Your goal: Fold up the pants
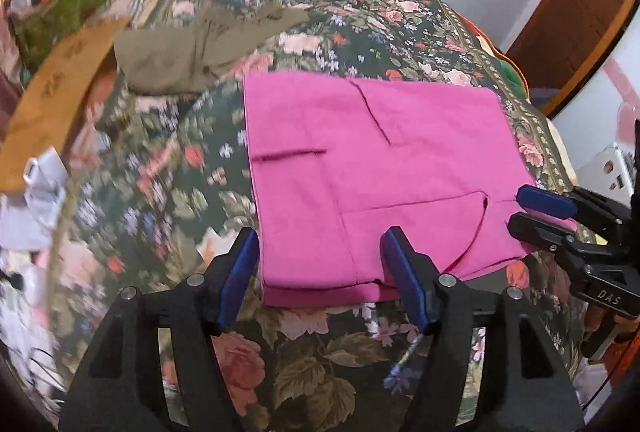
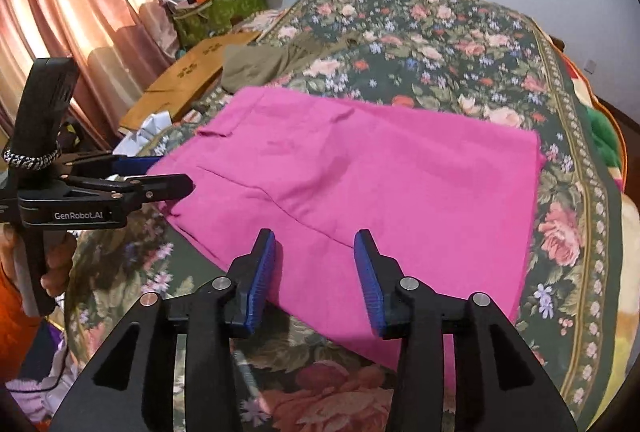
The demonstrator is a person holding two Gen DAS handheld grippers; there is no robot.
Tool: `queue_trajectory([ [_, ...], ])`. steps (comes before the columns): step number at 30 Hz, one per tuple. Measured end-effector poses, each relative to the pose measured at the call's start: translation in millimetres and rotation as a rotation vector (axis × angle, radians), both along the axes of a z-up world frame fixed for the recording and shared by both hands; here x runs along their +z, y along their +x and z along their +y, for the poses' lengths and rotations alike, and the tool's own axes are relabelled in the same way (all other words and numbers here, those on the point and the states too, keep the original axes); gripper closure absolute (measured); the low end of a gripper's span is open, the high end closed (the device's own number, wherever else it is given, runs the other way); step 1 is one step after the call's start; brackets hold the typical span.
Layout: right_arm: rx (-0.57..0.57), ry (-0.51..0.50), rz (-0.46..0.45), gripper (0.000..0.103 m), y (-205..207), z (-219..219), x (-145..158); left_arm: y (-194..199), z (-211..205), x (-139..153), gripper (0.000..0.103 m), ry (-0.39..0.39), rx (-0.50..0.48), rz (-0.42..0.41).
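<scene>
Left tool (image 1: 320, 260) open, straddling near edge of pink pants (image 1: 372, 160).

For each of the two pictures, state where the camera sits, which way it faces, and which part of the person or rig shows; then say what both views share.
Left wrist: sits on the left gripper, looking forward across the pink pants on the floral bedspread; its open fingers show, and the right gripper enters from the right.
Right wrist: sits on the right gripper, facing the pants towards the curtains; the left gripper and the person's hand show at left.
Shared: pants, bedspread, olive garment, both grippers.
</scene>
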State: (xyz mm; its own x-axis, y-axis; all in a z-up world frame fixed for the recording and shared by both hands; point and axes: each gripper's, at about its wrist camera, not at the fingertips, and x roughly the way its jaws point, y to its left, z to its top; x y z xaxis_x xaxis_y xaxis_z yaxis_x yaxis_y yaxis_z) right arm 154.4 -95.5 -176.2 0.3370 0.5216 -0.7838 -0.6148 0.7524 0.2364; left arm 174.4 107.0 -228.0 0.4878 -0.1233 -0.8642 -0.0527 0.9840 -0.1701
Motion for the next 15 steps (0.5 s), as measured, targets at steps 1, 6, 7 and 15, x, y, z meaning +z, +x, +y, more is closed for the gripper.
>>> queue_trajectory([
  [1, -0.002, -0.004, 0.004, 0.059, 0, -2, -2, -2, 2, -1, 0.038, -0.014, 0.001, -0.007],
  [6, -0.029, 0.021, 0.029, 0.056, 3, -16, -7, -8, -1, 1, 0.054, -0.002, -0.037, -0.030],
  [7, -0.035, 0.022, 0.031, 0.056, 2, -18, -8, -10, -4, 1, 0.054, 0.026, -0.046, -0.039],
  [15, -0.085, 0.019, 0.058, 0.056, 1, -43, -13, -10, -7, 1, 0.054, 0.082, -0.051, -0.048],
])
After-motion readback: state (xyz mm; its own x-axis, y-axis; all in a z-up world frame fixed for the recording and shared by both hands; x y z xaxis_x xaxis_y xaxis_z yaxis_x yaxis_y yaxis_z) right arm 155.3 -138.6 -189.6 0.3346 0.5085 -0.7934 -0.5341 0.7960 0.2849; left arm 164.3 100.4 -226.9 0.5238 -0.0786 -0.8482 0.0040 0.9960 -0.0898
